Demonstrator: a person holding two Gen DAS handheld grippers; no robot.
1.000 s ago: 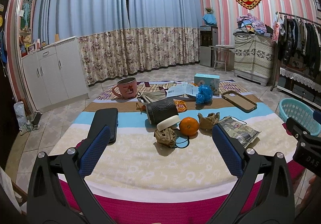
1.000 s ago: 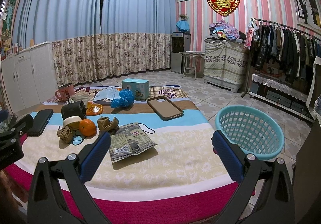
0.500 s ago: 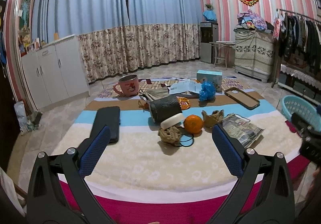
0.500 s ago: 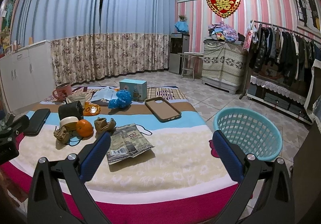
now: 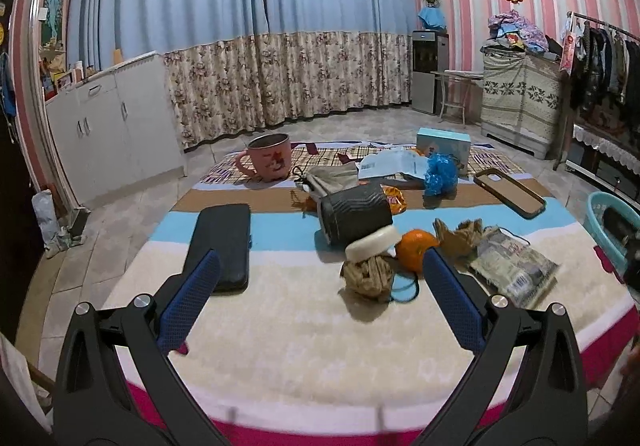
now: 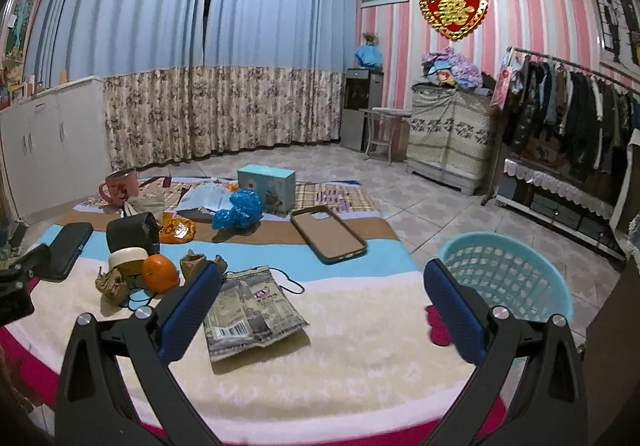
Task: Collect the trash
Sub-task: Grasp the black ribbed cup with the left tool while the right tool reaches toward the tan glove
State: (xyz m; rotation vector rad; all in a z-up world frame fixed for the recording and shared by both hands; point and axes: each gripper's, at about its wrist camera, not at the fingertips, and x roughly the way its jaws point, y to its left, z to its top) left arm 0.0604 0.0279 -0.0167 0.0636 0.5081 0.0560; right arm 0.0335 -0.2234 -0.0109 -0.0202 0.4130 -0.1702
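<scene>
Both tongs hang spread apart and empty above the blanket-covered surface [image 6: 360, 358]. The left tongs [image 5: 320, 298] face the crumpled brown paper [image 5: 366, 276] at twelve o'clock; the right tongs [image 6: 324, 310] sit between the foil wrapper [image 6: 252, 312] and the teal basket [image 6: 504, 278], probably the trash bin.

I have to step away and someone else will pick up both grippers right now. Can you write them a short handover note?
Left gripper: open, empty, above the near edge of the blanket.
Right gripper: open, empty, facing the flat foil wrapper.
Trash on the blanket: two crumpled brown paper balls beside the orange, the foil wrapper, a blue plastic wad, an orange snack bag.
The turquoise basket stands on the floor to the right of the blanket; no trash is visible in it.
Done: nothing collected yet.
Left: pick up each piece and drop it in the basket.
</scene>
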